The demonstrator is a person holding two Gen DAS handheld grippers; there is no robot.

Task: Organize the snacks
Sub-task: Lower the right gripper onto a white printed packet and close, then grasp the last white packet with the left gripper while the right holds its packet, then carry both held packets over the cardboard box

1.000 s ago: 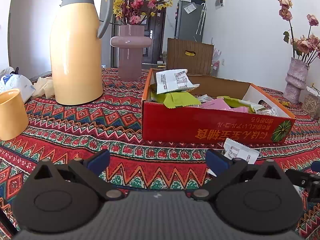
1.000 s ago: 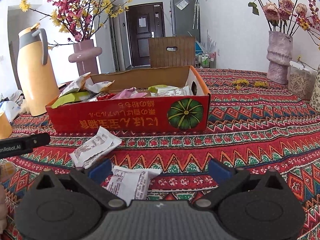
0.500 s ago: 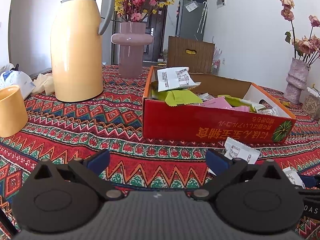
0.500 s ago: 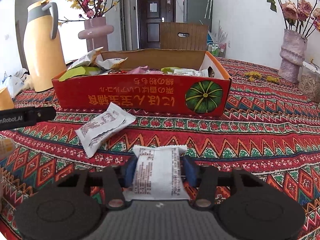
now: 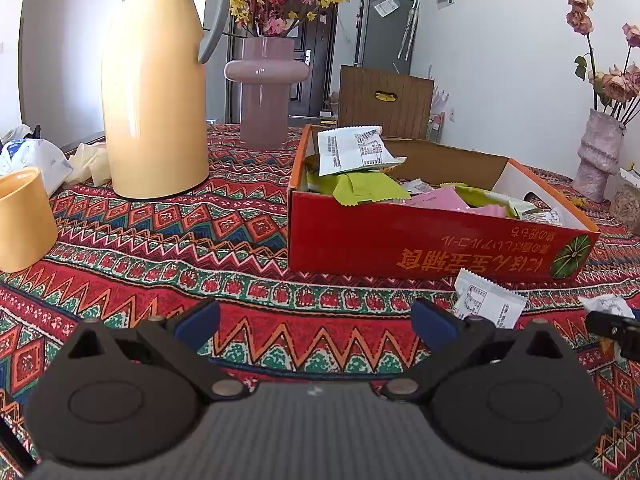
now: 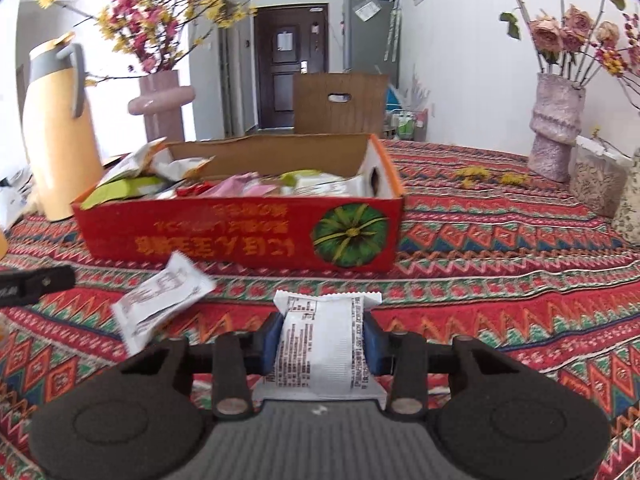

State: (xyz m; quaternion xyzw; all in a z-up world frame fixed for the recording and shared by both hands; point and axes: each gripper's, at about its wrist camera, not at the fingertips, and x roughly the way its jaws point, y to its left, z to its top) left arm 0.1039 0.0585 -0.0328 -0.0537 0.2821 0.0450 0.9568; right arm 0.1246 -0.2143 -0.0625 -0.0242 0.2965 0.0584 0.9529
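Note:
A red cardboard box (image 6: pixel 240 236) with several snack packets inside stands on the patterned tablecloth, also in the left wrist view (image 5: pixel 400 240). My right gripper (image 6: pixel 324 340) holds a white snack packet (image 6: pixel 320 360) just in front of the box; its blue pads press on both sides and the jaws are still closing slightly. Another white packet (image 6: pixel 160 300) lies on the cloth to its left, seen too as the white packet (image 5: pixel 484 304) before the box. My left gripper (image 5: pixel 316 320) hovers open over bare cloth, nothing between its fingers.
A yellow thermos jug (image 5: pixel 156 92), a pink vase (image 5: pixel 264 88) and a yellow cup (image 5: pixel 24 216) stand left of the box. A vase of dried roses (image 6: pixel 556 128) and a clear container (image 6: pixel 596 180) stand at the right. A wooden chair back (image 6: pixel 340 104) rises behind the table.
My right gripper went from wide open to shut on the white packet and has carried it a little closer to the box. The left gripper has stayed still and open.

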